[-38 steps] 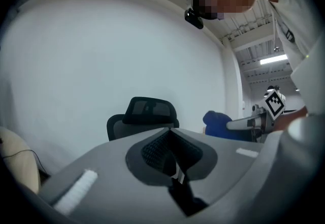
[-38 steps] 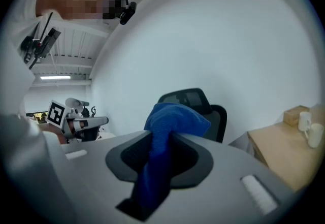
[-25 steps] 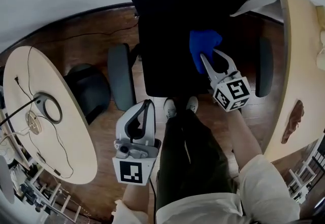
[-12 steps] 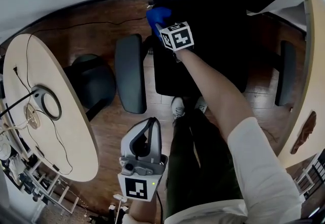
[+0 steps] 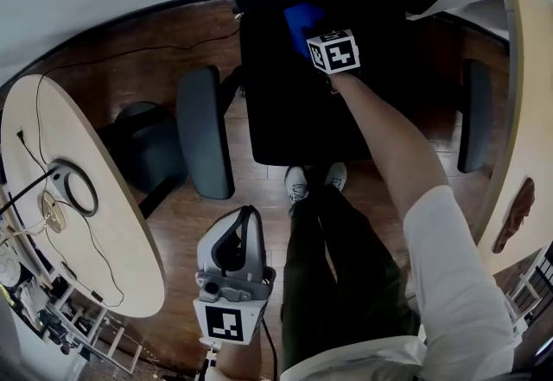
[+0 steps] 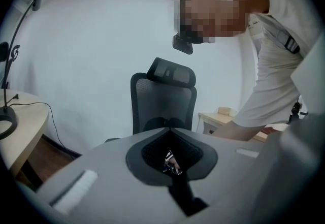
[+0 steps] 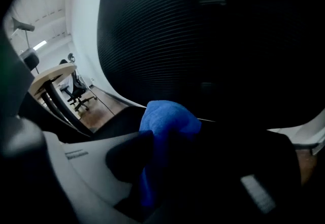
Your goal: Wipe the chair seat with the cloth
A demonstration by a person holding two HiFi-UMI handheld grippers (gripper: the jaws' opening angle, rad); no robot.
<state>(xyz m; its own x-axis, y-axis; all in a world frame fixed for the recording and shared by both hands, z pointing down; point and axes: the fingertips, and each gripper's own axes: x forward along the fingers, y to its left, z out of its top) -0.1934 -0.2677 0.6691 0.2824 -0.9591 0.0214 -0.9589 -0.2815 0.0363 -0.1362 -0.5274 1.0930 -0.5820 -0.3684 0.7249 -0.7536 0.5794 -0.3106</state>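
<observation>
The black office chair's seat fills the top middle of the head view, its backrest looming dark in the right gripper view. A blue cloth lies pressed on the rear part of the seat, and my right gripper is shut on it; the cloth bulges between its jaws in the right gripper view. My left gripper hangs low by my left leg, away from the chair, jaws closed together with nothing between them.
Two grey armrests flank the seat. A round beige table with a cable and a ring lamp base stands at left, with a dark bin beside it. A wooden desk edge runs down the right. My feet are at the seat's front.
My right gripper swept the cloth from the seat's right middle to its far left rear corner, then back right to the rear middle. The left gripper stayed low.
</observation>
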